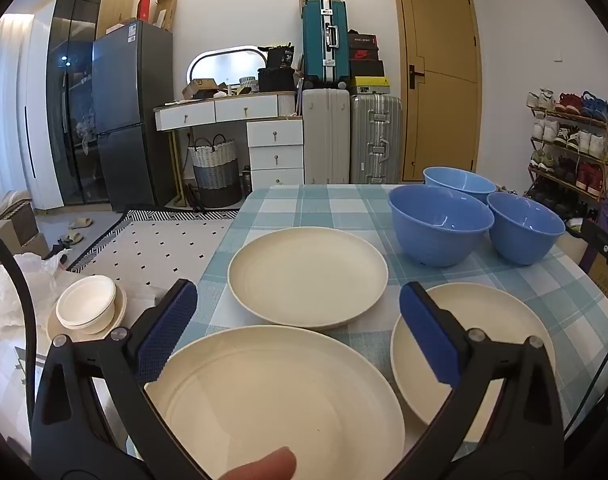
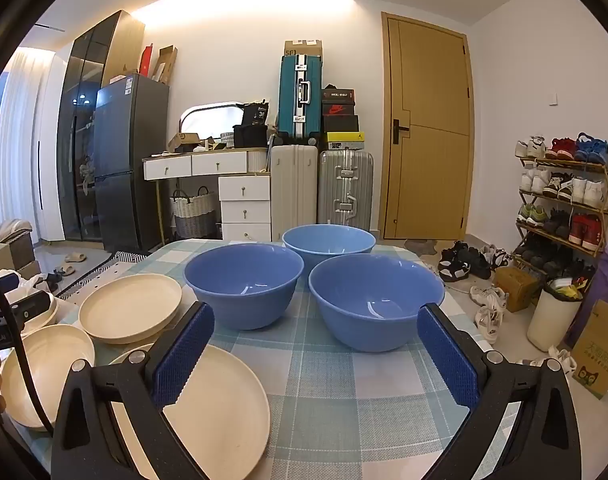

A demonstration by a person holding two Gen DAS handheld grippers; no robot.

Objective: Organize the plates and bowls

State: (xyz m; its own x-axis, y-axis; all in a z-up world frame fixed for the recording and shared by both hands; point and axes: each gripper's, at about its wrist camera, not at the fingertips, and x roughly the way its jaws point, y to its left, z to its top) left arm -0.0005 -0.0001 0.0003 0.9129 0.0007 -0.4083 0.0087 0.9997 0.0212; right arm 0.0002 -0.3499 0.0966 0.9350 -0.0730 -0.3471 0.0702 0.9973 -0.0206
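Note:
Three cream plates lie on the checked tablecloth: a near one [image 1: 276,396], a far one [image 1: 308,276] and a right one [image 1: 500,320]. Three blue bowls stand behind them: left [image 1: 440,224], back [image 1: 460,182], right [image 1: 524,226]. My left gripper [image 1: 300,328] is open and empty, above the near plate. My right gripper [image 2: 316,356] is open and empty, above the cloth in front of the left bowl [image 2: 244,284] and right bowl [image 2: 374,300]; the back bowl [image 2: 328,240] stands behind. The plates [image 2: 130,306] lie to its left.
The table [image 1: 288,204] ends at left, with a stack of white bowls [image 1: 88,306] on a lower surface beside it. The left gripper's body [image 2: 20,312] shows at the right wrist view's left edge. Suitcases, drawers, a shoe rack [image 2: 564,200] and boxes stand beyond.

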